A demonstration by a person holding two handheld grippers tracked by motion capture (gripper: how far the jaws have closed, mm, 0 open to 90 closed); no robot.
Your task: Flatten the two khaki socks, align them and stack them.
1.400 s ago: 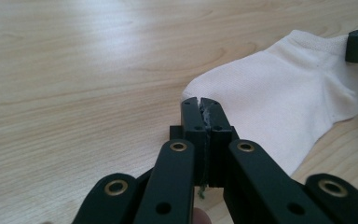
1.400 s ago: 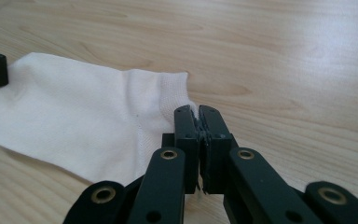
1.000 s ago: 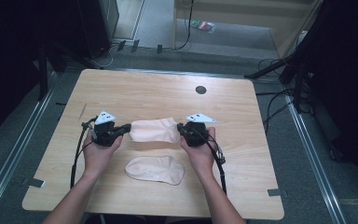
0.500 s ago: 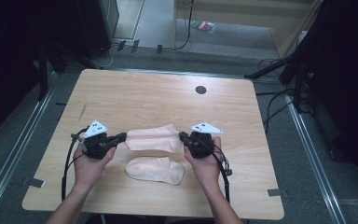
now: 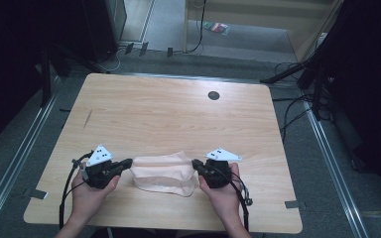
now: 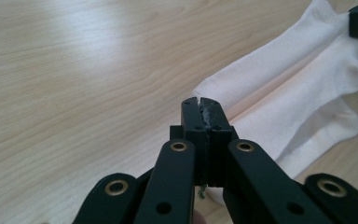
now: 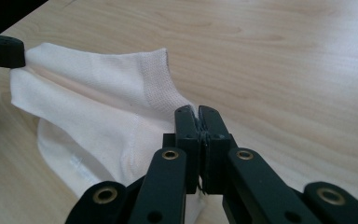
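Bench [image 5: 168,114] bare and open beyond the socks [image 5: 164,173]; only a dark grommet hole [image 5: 213,95] near far edge.

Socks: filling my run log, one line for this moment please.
left gripper: shut on upper sock | right gripper: shut on upper sock | lower sock: underneath

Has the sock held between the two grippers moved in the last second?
Yes. The held sock has come toward the person, away from the table's dark hole, and now lies over the other sock near the front edge.

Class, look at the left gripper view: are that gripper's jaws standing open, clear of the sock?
No: the left gripper has its jaws pressed together on the edge of the upper sock.
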